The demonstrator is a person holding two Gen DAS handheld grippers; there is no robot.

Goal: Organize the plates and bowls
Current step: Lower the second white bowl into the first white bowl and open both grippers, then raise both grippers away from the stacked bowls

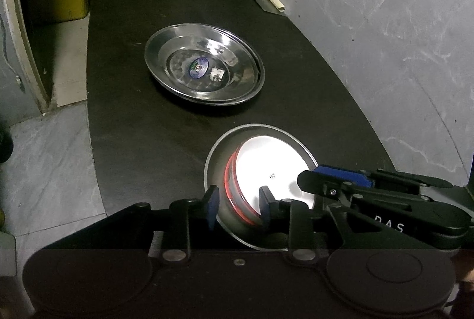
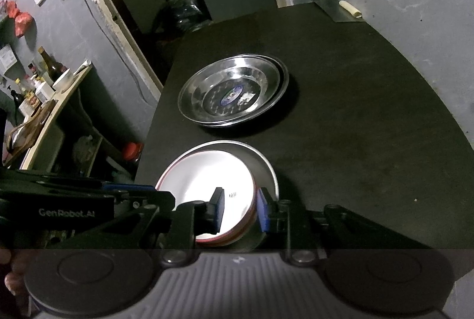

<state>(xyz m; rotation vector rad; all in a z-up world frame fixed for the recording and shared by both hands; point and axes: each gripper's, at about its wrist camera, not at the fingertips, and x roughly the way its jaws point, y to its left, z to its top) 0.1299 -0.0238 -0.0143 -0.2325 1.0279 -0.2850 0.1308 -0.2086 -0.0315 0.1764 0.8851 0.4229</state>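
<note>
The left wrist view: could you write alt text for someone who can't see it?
A white bowl with a red rim sits inside a steel bowl at the near edge of a black table, with the left gripper straddling the white bowl's rim. The right gripper reaches in from the right, and stacked steel plates lie farther back.

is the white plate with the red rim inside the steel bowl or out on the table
Inside. The white plate sits within the steel bowl, whose rim rings it in both wrist views, and both grippers' jaws straddle its edge.

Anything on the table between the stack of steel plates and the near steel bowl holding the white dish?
Nothing: only bare black table lies between the steel plates and the steel bowl; both wrist views show it.
</note>
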